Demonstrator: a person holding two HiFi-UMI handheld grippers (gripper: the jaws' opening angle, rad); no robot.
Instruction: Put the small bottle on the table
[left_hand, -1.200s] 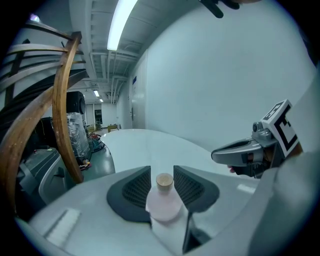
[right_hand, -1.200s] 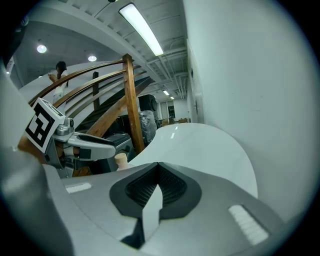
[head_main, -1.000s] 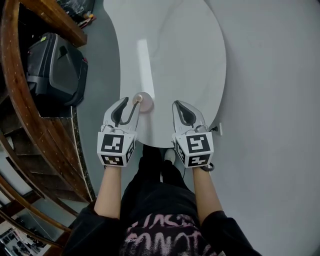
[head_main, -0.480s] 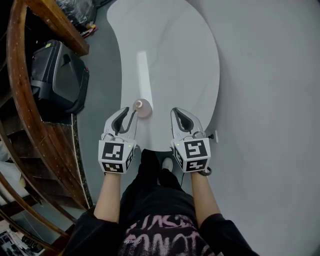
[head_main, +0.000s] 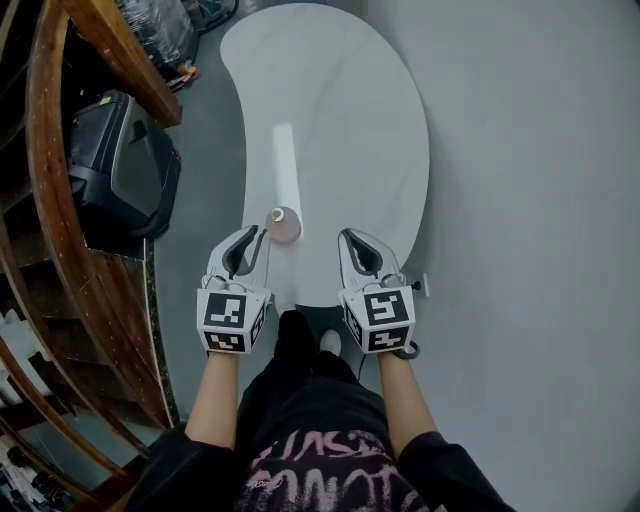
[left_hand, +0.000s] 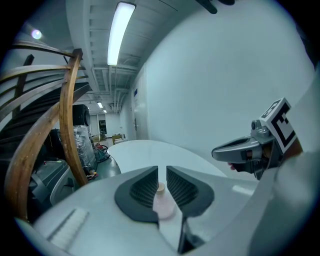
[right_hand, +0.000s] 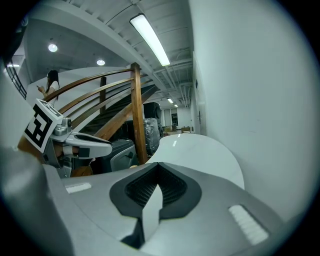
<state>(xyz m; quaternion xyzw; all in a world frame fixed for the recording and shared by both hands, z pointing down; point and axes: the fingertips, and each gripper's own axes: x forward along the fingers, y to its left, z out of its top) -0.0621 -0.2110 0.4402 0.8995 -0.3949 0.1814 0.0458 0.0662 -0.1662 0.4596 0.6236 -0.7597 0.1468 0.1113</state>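
The small pale pink bottle (head_main: 283, 222) stands upright on the white table (head_main: 345, 120), near its front edge. My left gripper (head_main: 256, 234) is just behind and left of it, not touching, open by only a narrow gap. In the left gripper view the bottle (left_hand: 161, 199) shows through that gap, beyond the pads (left_hand: 142, 187). My right gripper (head_main: 352, 238) hovers over the table's front edge, to the right of the bottle. In the right gripper view its fingertips (right_hand: 159, 167) meet with nothing between them.
A curved wooden stair railing (head_main: 55, 200) runs down the left side. A black case (head_main: 120, 165) sits on the floor beside it. A pale wall (head_main: 540, 200) borders the table on the right. Bagged items (head_main: 160, 30) lie at the far left.
My left gripper has drawn back from the bottle and its jaws have narrowed. The bottle stays on the table. Both grippers have moved toward the table's front edge.
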